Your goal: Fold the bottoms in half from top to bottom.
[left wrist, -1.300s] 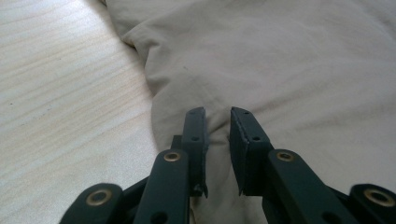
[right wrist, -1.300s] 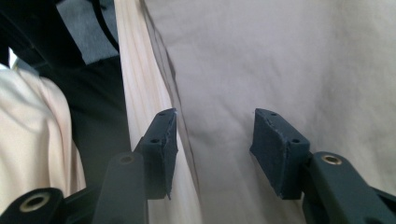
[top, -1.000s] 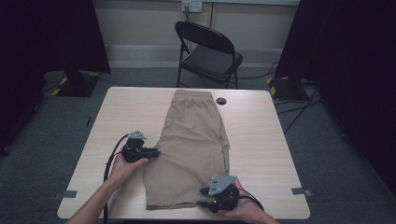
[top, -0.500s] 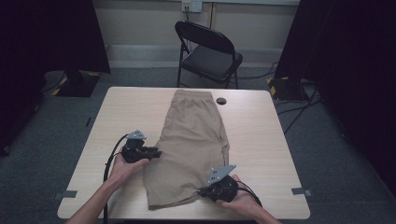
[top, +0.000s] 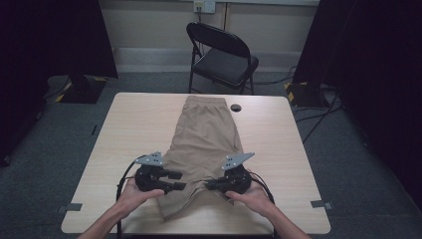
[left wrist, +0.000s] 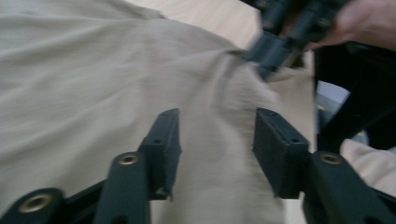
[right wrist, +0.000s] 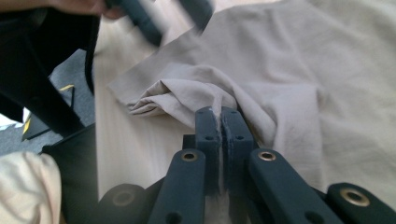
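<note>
Lying bunched, tan shorts (top: 201,144) pinched at hem.

A pair of tan shorts (top: 201,144) is lying flat on the light wooden desk (top: 124,134), waistband pointing toward the far edge, legs toward the near one. The cloth is lying smooth over most of its length — but near the hem it is bunching into soft folds, a pinched ridge (right wrist: 196,93) rising off the surface.
</note>
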Demonstrator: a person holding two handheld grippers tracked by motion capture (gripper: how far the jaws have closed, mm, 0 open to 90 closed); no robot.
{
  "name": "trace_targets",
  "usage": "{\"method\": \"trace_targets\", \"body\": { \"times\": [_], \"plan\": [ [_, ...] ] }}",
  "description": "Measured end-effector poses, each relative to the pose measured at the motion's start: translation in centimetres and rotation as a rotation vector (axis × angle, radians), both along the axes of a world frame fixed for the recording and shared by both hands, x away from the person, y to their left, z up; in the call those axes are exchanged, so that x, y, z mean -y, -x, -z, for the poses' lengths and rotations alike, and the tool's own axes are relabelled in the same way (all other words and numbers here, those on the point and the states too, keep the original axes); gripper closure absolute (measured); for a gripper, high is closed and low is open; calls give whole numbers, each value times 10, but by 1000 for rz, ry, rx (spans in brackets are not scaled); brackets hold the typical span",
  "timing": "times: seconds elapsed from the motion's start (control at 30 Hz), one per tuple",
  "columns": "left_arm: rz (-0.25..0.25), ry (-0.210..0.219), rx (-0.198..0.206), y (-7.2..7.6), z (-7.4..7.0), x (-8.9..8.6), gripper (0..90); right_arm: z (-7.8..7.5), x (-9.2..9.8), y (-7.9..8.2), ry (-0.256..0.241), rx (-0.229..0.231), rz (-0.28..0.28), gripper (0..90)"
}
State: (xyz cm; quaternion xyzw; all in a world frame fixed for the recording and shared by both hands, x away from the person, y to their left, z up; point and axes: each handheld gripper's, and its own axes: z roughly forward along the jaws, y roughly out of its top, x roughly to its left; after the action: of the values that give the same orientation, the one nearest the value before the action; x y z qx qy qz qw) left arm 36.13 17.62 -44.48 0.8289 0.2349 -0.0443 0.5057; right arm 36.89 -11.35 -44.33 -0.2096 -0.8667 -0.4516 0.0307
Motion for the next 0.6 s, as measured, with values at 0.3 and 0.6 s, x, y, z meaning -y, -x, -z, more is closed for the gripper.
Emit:
{"method": "trace_targets", "body": {
  "times": [0.3,0.6],
  "plan": [
    [-16,-8,44,7,-3,24,354,-12,-6,-9,-41,-7,48,875],
    [-143,-127,129,1,7,20,454,-27,-5,-7,-90,4,64,875]
  ]
}}
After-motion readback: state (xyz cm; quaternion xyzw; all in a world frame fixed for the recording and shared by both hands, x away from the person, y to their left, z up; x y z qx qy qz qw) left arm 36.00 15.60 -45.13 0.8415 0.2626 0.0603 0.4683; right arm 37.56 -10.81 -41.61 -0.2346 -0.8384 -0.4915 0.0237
